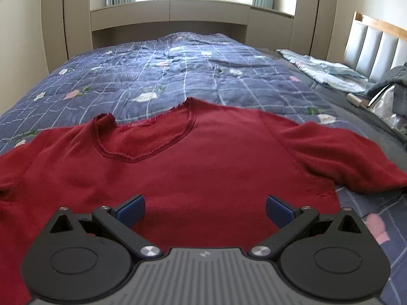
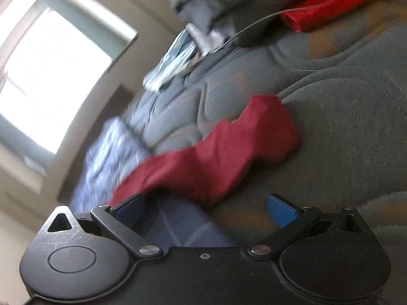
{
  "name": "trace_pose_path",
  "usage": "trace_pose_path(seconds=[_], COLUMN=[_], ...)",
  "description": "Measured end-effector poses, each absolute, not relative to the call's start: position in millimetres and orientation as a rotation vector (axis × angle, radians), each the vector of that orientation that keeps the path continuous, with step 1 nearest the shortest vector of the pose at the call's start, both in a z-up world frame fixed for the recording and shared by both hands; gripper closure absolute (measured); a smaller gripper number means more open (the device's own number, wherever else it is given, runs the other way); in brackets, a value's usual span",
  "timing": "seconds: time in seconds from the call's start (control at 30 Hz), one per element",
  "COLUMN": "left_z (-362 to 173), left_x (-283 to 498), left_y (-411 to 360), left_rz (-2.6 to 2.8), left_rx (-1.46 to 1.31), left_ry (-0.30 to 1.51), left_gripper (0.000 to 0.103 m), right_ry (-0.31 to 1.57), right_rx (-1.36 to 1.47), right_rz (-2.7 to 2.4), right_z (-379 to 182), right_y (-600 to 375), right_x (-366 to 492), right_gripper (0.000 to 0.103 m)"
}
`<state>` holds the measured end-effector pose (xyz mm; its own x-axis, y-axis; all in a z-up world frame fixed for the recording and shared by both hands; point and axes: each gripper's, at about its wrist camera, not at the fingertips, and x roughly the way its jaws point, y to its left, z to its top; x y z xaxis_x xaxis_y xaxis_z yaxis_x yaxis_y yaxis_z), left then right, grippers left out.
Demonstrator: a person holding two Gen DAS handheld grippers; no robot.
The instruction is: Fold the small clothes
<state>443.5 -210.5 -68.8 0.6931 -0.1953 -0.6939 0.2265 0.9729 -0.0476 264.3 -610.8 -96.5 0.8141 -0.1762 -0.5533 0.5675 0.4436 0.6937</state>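
Note:
A dark red short-sleeved top (image 1: 203, 157) lies spread flat on the bed, neckline away from me, sleeves out to both sides. My left gripper (image 1: 204, 209) hovers open and empty over the top's lower middle, blue pads apart. In the blurred, tilted right wrist view, the top's red sleeve (image 2: 216, 152) lies on the grey mattress pad. My right gripper (image 2: 206, 209) is open and empty just short of that sleeve.
A blue checked quilt (image 1: 178, 76) covers the bed. A pale blue cloth (image 1: 328, 71), grey clothes (image 1: 391, 78) and small items lie by the headboard at right. A bright red garment (image 2: 338, 2) and a cable lie on the grey pad. Cabinets and a window stand behind.

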Motion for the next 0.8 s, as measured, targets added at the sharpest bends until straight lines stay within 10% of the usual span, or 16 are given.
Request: trace_pose_path(seconds=[0.13, 0.43, 0.8], left_z=[-73.4, -54.9, -10.8], left_x=[445.3, 450.0, 449.8], left_y=[-205.7, -179.7, -115.4], left_rz=[-0.231, -0.212, -0.199], left_rx=[0.04, -0.003, -0.133], left_ry=[0.779, 0.799, 0.753], left_gripper=[0.0, 0.0, 0.0], right_ry=[0.349, 0.363, 0.287], right_rx=[1.055, 0.921, 0.388], right_rz=[-0.584, -0.809, -0.533], right_z=[-95.9, -76.0, 45.1], right_y=[-629.4, -667.4, -594.9], right_x=[268.3, 290.6, 378.5], right_gripper=[0.014, 0.096, 0.099])
